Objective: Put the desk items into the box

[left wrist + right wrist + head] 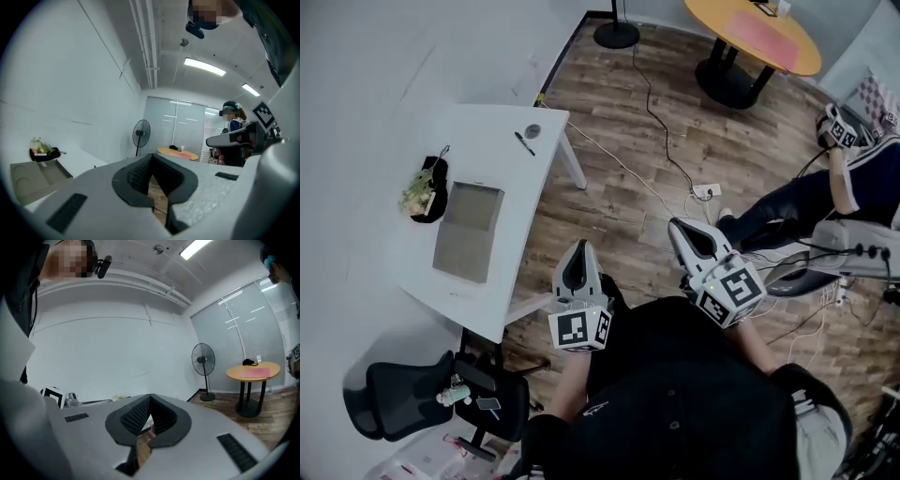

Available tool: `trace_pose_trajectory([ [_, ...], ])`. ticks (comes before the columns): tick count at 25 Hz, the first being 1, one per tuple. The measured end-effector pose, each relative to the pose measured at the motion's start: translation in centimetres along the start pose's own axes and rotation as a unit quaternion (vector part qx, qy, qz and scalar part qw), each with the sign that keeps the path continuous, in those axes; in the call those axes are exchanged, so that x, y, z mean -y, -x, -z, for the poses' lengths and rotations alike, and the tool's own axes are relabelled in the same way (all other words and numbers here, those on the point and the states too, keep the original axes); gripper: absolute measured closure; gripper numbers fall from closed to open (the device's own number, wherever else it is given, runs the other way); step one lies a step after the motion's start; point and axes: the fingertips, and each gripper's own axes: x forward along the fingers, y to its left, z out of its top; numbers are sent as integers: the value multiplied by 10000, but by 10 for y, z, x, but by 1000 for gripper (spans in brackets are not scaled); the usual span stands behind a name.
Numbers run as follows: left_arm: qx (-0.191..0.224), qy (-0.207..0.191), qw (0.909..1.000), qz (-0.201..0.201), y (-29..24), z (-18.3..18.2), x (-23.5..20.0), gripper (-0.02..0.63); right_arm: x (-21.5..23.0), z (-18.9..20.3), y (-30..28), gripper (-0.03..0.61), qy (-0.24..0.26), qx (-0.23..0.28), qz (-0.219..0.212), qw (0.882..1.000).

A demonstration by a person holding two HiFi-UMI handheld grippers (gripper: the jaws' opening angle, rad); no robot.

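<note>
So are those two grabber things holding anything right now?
No. The left gripper and the right gripper are both shut with nothing between their jaws, held away from the desk.

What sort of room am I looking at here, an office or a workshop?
Most likely an office or small lab room: a white desk, a black office chair near it, a round orange meeting table and a standing fan on a wood-look floor.

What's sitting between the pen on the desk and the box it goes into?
Nothing visible. The pen lies near a corner of the desk, and only bare white desktop separates it from the box. The black holder with greenery stands beside the box, off that line.
</note>
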Motion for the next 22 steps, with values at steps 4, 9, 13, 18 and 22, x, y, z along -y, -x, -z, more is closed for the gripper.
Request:
trace_pose_trajectory([
  [4,-83,58,9994,327,-37,-10,-22,606,11,-10,-44,580,-77,-19,297,9995],
  [9,-174,64,9989,420,-70,-19,-79,606,-2,-25,-115,578,-52,-27,357,9993],
  [13,-69,5,9991,416,-91,-38,-136,606,-24,-33,-172,580,-24,0,295,9996],
  [18,68,-44,9996,265,-100,-54,-199,606,-48,-38,-230,580,-2,77,290,9996],
  [22,17,-91,9998,201,-104,-53,-234,606,-67,-39,-261,578,47,112,194,9997],
])
